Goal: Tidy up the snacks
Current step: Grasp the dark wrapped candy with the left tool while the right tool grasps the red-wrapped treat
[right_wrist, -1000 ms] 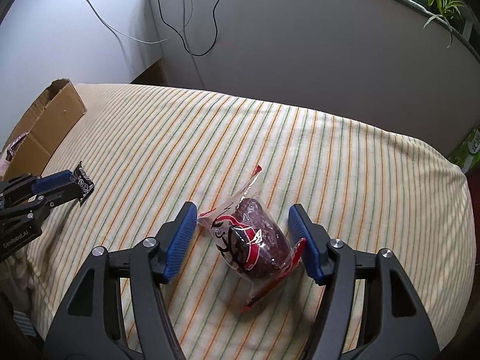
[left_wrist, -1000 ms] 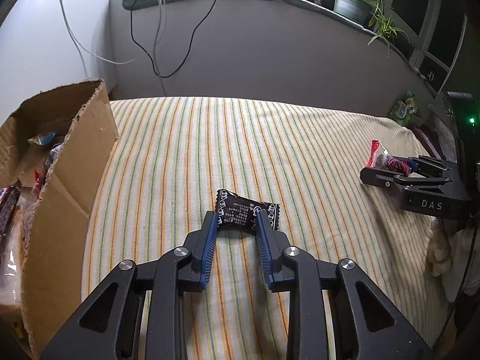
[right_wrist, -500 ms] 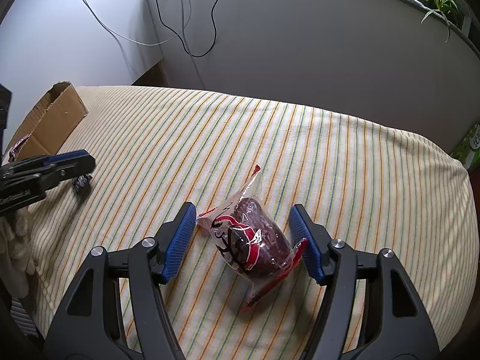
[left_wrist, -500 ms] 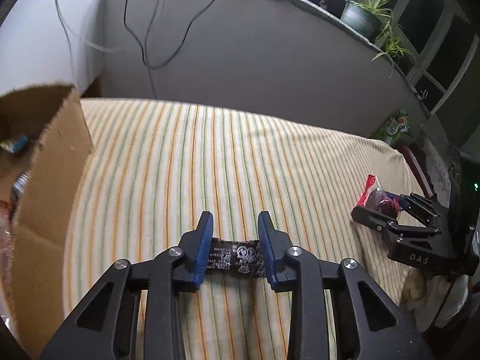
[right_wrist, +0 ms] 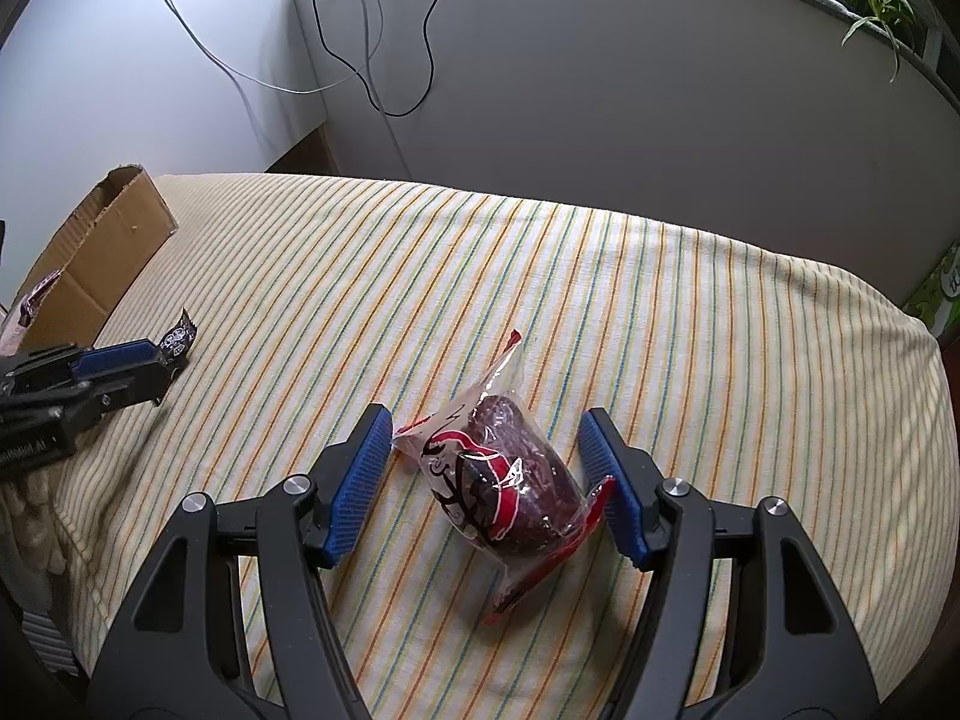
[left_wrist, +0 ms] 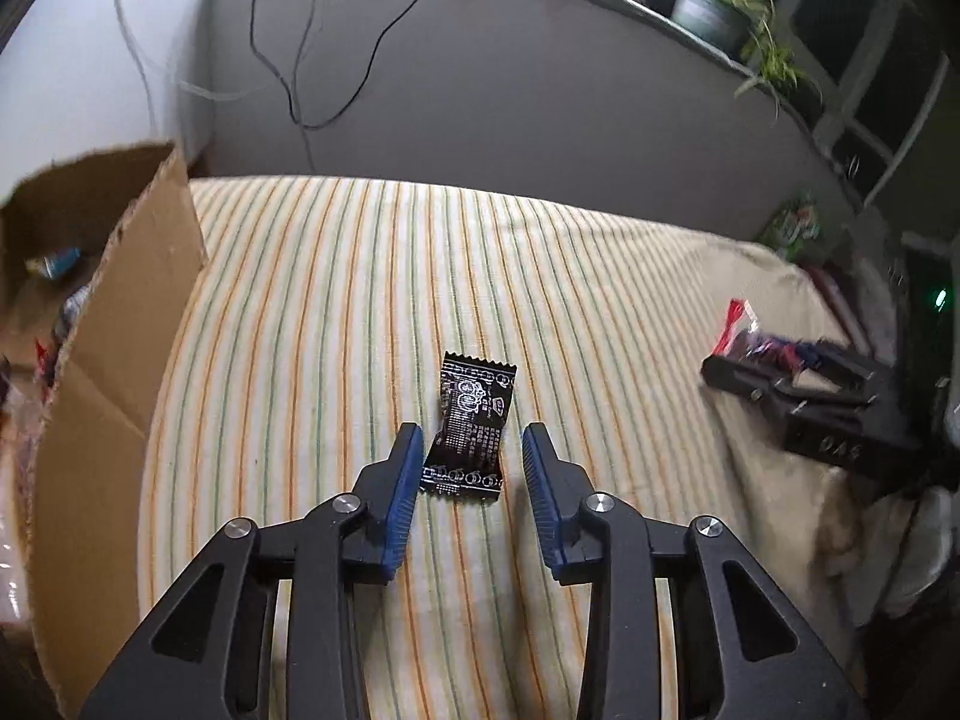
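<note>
Here, the left gripper (left_wrist: 470,468) stood over a small black snack packet (left_wrist: 472,426) on the striped cloth of the surface (left_wrist: 336,276), its jaws having just been opening a little, with the packet's near end between the blue pads but not pinched; the left pad was at or just beside the wrapper's corner, the right pad clear of it. The right gripper (right_wrist: 489,468) waited open around a clear bag with a dark red snack (right_wrist: 510,480), a pad on either side, both at the loose plastic edges and neither pressing on the bulk.

The likely trouble was the flat black packet: lying thin against the cloth and angled across the jaws, it could slide out or fold if the pads closed on its crimped end alone, or the pads might catch the cloth instead. The rounded red bag could roll or squeeze forward out of a shallow closing, and its loose plastic tail could be all that was caught. The cardboard box (left_wrist: 114,324), seemingly the place for the snacks, stood well to the left, so a weak hold could drop a snack short of its tall flap.

The left wrist view showed wrappers already inside the box and the packet's printed face; the right wrist view showed the packet's far end lifting off the cloth beyond the left gripper's tip, and the red bag's shape, blurred in the other.
</note>
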The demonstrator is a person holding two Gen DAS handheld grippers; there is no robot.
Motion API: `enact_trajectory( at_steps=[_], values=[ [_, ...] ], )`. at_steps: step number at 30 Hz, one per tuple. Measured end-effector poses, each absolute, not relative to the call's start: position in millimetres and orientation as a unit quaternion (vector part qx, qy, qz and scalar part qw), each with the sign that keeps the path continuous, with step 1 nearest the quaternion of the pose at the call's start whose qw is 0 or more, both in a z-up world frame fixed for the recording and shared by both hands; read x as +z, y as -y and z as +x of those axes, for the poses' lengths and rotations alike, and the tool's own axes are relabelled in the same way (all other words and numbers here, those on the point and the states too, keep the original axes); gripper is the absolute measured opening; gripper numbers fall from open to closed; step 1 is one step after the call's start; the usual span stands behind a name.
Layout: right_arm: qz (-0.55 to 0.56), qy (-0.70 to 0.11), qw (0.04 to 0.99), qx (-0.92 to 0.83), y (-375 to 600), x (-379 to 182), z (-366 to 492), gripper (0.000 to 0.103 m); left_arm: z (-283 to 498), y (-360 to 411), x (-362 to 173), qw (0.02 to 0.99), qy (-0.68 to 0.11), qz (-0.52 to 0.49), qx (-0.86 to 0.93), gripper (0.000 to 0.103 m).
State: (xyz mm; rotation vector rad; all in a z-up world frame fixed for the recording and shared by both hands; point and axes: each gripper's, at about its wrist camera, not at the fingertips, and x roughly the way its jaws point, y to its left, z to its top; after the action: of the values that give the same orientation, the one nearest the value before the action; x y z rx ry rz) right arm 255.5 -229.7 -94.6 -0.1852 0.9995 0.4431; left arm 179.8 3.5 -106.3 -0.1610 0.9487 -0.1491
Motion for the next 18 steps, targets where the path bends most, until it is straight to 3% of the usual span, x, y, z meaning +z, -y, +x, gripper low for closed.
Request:
enact_trajectory(
  at_steps=[6, 9, 13, 18],
  values=[
    [-0.098, -0.475, 0.850, 0.208, 226, -95, 249, 0.068, 185, 16, -108, 0.893, -0.447, -0.010, -0.049, 0.030],
    [-0.095, -0.476, 0.849, 0.209, 229, -93, 245, 0.068, 184, 16, -109, 0.896, -0.442, -0.006, -0.042, 0.023],
    [-0.097, -0.478, 0.848, 0.208, 235, -94, 243, 0.067, 183, 13, -109, 0.896, -0.441, -0.013, -0.044, 0.023],
    [-0.100, -0.477, 0.850, 0.201, 237, -94, 240, 0.059, 182, 9, -108, 0.897, -0.439, -0.025, -0.046, 0.023]
  ],
)
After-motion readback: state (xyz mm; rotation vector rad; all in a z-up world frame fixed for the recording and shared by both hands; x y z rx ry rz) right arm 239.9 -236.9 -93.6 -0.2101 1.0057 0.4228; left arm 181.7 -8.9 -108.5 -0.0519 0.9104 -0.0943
